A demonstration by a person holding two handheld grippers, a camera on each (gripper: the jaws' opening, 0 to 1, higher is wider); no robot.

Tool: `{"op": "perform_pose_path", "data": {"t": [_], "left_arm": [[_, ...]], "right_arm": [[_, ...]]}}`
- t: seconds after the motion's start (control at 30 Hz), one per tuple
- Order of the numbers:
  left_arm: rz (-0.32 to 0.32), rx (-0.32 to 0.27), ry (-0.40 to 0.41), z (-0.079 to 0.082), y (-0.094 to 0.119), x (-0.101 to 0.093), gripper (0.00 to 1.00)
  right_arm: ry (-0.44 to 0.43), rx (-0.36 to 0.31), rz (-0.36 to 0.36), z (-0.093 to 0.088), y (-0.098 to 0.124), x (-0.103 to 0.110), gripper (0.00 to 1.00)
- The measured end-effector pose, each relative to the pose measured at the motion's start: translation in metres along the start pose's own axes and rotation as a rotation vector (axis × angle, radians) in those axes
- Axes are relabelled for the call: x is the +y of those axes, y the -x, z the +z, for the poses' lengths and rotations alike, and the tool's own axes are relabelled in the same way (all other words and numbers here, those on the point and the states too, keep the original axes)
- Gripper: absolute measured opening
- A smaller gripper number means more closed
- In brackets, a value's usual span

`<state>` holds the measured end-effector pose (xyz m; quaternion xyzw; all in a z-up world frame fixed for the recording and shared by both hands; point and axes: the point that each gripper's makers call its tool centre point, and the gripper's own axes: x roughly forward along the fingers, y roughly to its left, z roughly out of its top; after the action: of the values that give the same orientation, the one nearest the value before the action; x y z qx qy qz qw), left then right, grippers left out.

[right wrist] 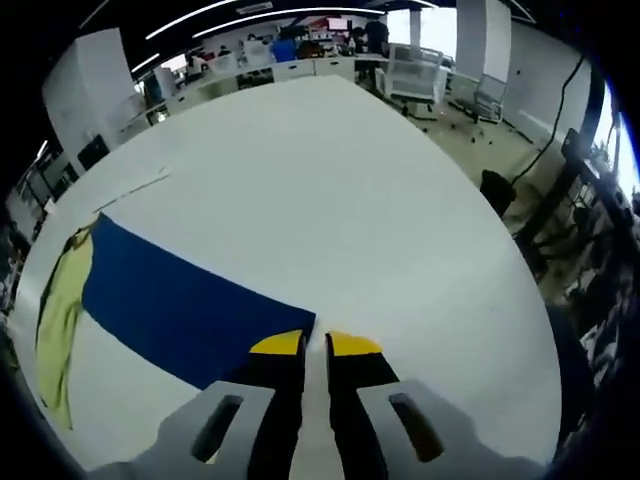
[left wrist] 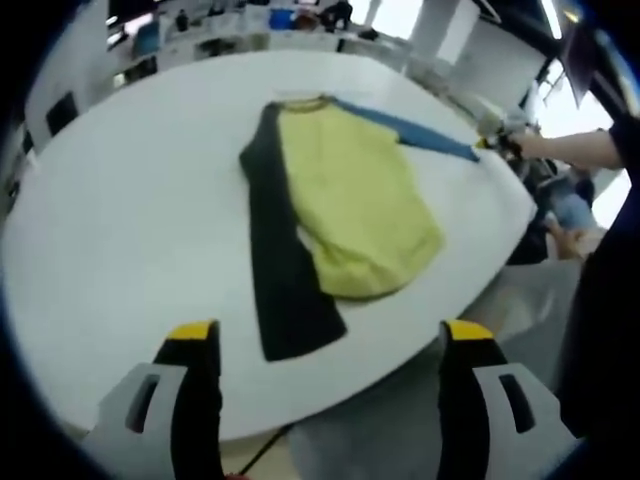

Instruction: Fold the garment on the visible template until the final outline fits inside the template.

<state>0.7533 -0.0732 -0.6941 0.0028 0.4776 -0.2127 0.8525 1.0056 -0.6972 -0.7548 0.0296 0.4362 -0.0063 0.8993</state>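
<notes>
A long-sleeved shirt lies flat on the white table (left wrist: 120, 220). It has a yellow body (left wrist: 350, 200), a black sleeve (left wrist: 280, 270) and a blue sleeve (left wrist: 420, 128). My left gripper (left wrist: 329, 332) hangs open above the table's near edge, short of the black sleeve's cuff. In the left gripper view my right gripper (left wrist: 497, 142) sits at the far end of the stretched blue sleeve. In the right gripper view the blue sleeve (right wrist: 180, 305) runs left to the yellow body (right wrist: 58, 300), and its cuff corner meets the nearly closed jaws of the right gripper (right wrist: 315, 343).
A person's hand and arm (left wrist: 570, 148) hold the right gripper beyond the table's right edge. Desks, chairs (right wrist: 420, 70) and monitors stand around the room behind the table. A faint strip (right wrist: 130, 187) lies on the tabletop beyond the shirt.
</notes>
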Motion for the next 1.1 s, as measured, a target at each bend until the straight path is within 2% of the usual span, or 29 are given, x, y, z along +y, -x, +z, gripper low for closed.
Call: {"op": "perform_pose_path", "data": {"t": [0.13, 0.6, 0.77, 0.87, 0.9, 1.1], "left_arm": [[-0.01, -0.01, -0.004, 0.001, 0.001, -0.003, 0.86], [-0.031, -0.072, -0.029, 0.01, 0.018, -0.003, 0.86], [-0.045, -0.083, -0.036, 0.007, 0.024, -0.007, 0.87], [-0.05, -0.092, -0.042, 0.006, 0.029, -0.009, 0.87], [-0.052, -0.095, -0.043, 0.006, 0.03, -0.009, 0.87], [-0.066, -0.123, -0.059, 0.011, 0.035, -0.008, 0.88]], "right_arm": [[-0.004, -0.022, 0.003, 0.004, 0.011, 0.005, 0.13], [0.01, -0.044, 0.107, 0.001, 0.054, 0.058, 0.32], [0.05, -0.054, 0.169, -0.002, 0.069, 0.088, 0.4], [0.078, -0.07, 0.227, -0.007, 0.087, 0.118, 0.44], [0.074, -0.089, 0.267, -0.007, 0.093, 0.131, 0.45], [0.041, -0.129, 0.35, -0.014, 0.12, 0.168, 0.56]]}}
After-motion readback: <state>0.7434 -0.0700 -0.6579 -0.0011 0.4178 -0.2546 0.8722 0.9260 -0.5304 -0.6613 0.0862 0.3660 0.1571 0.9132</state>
